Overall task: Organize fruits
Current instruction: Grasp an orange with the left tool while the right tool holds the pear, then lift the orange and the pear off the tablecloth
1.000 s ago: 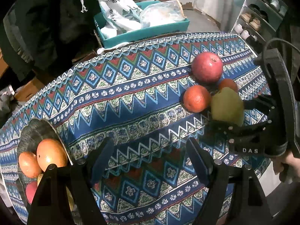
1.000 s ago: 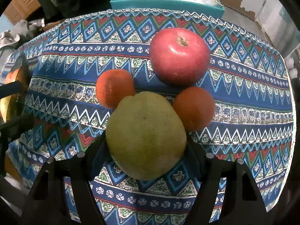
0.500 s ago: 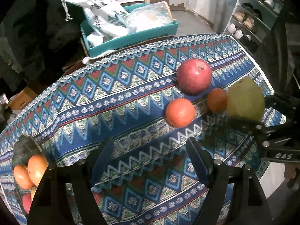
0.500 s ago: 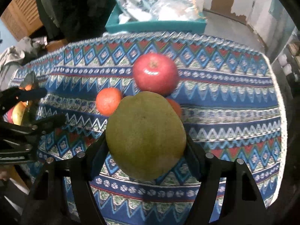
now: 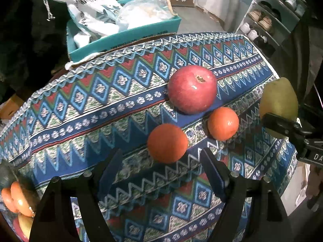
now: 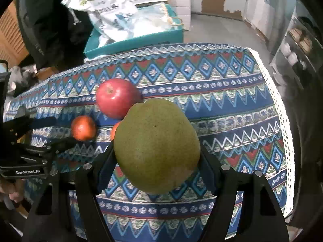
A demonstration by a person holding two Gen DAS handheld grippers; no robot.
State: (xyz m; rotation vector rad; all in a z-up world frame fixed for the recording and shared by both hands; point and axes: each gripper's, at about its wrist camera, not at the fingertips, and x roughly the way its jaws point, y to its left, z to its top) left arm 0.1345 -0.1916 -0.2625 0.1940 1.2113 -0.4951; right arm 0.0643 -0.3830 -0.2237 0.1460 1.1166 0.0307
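Note:
My right gripper [image 6: 156, 159] is shut on a green pear [image 6: 156, 145] and holds it above the patterned tablecloth [image 6: 232, 104]; the pear also shows in the left wrist view [image 5: 279, 100] at the right edge. A red apple [image 5: 191, 88] and two oranges [image 5: 167, 143] [image 5: 223, 123] lie on the cloth. My left gripper [image 5: 161, 173] is open and empty, just short of the near orange. A dark plate [image 5: 5, 176] with several fruits [image 5: 16, 198] sits at the far left.
A teal box [image 5: 125, 34] with white bags stands behind the table. A shoe rack [image 5: 270, 20] is at the right. The table's right edge [image 6: 282, 121] is close to the fruits.
My right gripper has lifted the pear up and away from the other fruits. My left gripper has moved right toward the oranges, leaving the plate at the frame's edge.

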